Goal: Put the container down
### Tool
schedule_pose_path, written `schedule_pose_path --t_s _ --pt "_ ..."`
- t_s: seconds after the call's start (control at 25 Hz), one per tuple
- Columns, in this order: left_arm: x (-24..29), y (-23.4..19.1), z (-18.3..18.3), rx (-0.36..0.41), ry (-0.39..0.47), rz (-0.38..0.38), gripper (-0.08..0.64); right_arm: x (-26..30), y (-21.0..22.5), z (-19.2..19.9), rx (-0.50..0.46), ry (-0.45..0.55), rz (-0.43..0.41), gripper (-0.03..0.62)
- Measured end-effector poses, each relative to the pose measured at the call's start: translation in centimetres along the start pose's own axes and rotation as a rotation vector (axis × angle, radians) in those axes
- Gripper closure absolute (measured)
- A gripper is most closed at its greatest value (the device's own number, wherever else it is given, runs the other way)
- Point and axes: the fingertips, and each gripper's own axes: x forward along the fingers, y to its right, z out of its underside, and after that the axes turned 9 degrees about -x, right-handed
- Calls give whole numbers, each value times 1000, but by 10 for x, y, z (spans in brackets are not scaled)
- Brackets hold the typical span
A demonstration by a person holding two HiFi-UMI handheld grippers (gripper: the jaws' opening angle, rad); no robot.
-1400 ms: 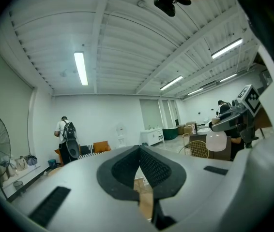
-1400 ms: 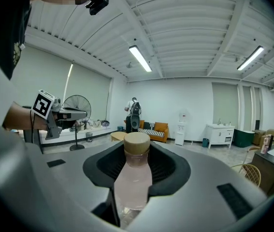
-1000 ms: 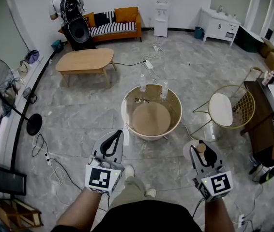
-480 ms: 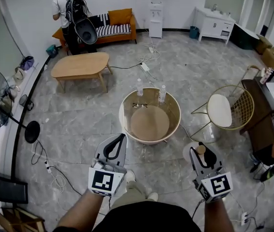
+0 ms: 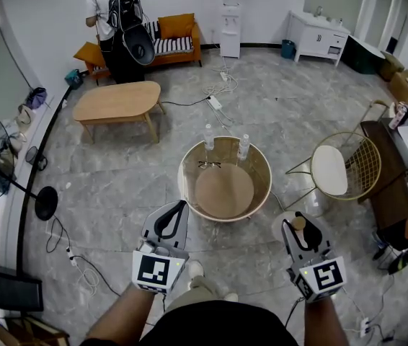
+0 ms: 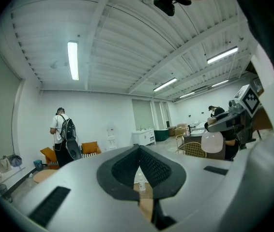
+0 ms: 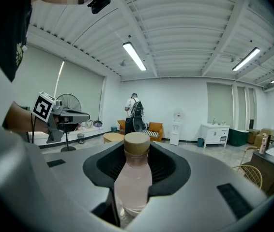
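**Container riding in the right tool, surface lying ahead-left**

The right tool (image 5: 295, 220) is pinching a pale container (image 7: 134, 175) by its body, tan cap pointing up and long axis standing roughly upright. The round surface (image 5: 225, 193) is lying forward and to the left of it, apart, so the set-down is probably calling for a reach ahead and inward. The left tool (image 5: 177, 209) is pressed together, carrying nothing.

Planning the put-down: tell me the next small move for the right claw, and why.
Probably carry the right claw forward toward the round table, keeping the grip. It is shut on the tan-capped bottle and hangs over the floor, short of the table's rim, so lowering here would likely miss the tabletop.
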Motion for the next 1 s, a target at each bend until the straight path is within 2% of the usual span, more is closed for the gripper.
schedule_pose_path --t_s 0.68,1.0 --pt "45 -72 9 12 -17 26 545 80 -7 -7 10 -30 16 443" --pt "69 -92 10 11 -26 56 545 108 -4 -10 25 -55 40 443"
